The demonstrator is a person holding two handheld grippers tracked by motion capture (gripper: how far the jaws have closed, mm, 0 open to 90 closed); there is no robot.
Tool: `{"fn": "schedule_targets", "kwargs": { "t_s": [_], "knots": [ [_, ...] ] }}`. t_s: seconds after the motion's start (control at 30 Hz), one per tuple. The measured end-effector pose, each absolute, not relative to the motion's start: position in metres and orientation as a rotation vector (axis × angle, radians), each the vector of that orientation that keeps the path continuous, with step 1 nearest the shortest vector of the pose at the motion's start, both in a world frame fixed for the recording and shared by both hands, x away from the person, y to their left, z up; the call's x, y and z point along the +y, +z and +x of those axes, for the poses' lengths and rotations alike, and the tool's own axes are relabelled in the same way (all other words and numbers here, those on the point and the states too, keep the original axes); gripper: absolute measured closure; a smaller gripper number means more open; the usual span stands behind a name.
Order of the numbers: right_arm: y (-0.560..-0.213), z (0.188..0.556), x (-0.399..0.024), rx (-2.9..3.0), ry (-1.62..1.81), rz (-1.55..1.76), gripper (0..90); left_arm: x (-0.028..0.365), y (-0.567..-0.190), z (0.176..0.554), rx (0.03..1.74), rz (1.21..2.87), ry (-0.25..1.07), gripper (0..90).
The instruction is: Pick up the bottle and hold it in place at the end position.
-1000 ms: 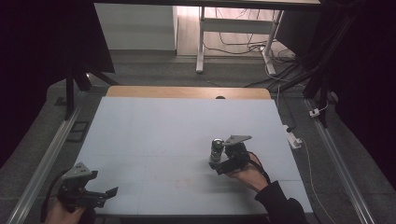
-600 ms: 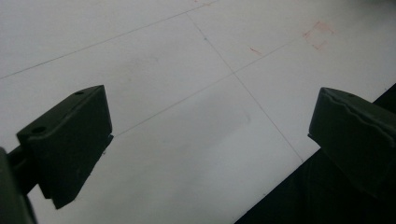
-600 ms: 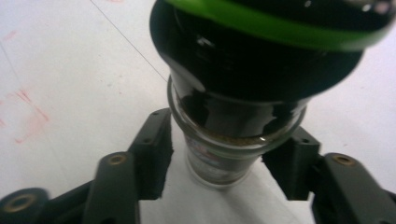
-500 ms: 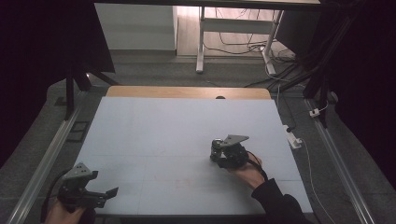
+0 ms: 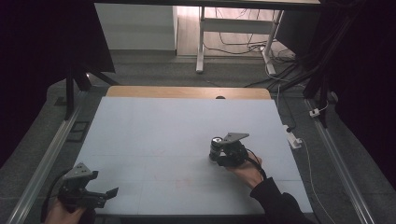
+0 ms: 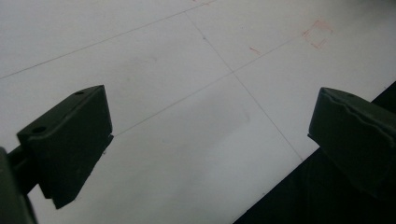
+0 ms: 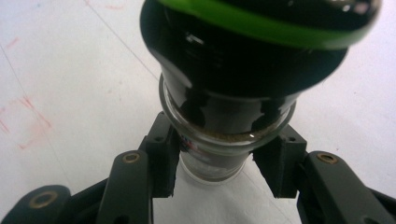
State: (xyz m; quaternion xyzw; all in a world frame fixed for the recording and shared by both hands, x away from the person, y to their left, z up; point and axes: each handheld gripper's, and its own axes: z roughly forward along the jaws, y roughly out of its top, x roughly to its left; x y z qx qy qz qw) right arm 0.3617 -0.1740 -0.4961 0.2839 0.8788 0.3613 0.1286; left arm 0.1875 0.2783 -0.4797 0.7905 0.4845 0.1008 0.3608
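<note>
A small glass jar (image 7: 219, 154) with a black cap ringed in green (image 7: 261, 23) fills the right gripper view, seen from close up. My right gripper (image 7: 217, 163) is shut on its glass body, one pad on each side. From above, the jar (image 5: 215, 145) stands on the pale table (image 5: 154, 135) right of the middle, with the right gripper (image 5: 220, 153) behind it and a hand around the gripper. My left gripper (image 5: 106, 193) hovers at the table's near left corner, open, and its jaws (image 6: 205, 144) stand wide apart with nothing between them.
Thin red pencil marks (image 6: 320, 35) and faint grid lines cross the table top. The table's near edge (image 6: 299, 163) runs just under the left gripper. A wooden strip (image 5: 187, 92) borders the far edge. Metal rails (image 5: 46, 158) flank both sides, and a white power strip (image 5: 294, 139) lies at the right.
The right gripper has shifted and tilted slightly with the jar in it, staying at about the same spot. The left gripper has held still.
</note>
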Motion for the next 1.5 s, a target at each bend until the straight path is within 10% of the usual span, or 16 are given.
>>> {"fn": "schedule_targets", "kwargs": {
  "t_s": [1.5],
  "knots": [
    [-0.484,0.407,-0.082,2.537,1.052,0.788,52.5,0.280,-0.480,0.188,1.251,2.026,0.245,0.8]
  ]
}}
